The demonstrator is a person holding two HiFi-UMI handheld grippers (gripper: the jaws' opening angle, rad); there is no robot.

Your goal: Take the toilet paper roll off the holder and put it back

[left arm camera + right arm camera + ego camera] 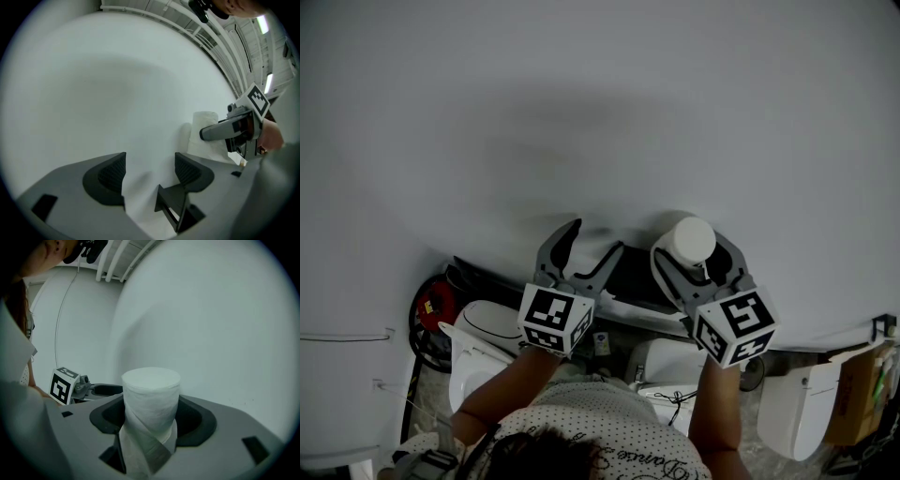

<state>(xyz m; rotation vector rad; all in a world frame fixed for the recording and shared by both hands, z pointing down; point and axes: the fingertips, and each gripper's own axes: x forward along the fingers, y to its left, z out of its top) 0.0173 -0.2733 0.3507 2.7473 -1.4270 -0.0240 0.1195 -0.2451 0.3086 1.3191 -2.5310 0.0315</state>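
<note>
the person stands close to a plain white wall with both arms raised, one tool in each hand.

the right tool is pinching the toilet paper roll. in the right gripper view the roll stands upright between the two dark pads, which press on its sides, and its flat top sticks up above them. a loose sheet wraps slantwise down the roll's front and hangs below the jaws. the roll sits just in front of the wall, off any holder, carried only by that tool.

the left tool is held beside it at about the same height, its jaws spread with only bare wall between the pads. in the left gripper view the roll shows off to the right, with one grey jaw of the right tool across it.

between the two tools, low against the wall, there is a dark bracket; i cannot tell its shape well from here.

down on the floor stand several white toilets, and a red thing lies at the left.
</note>
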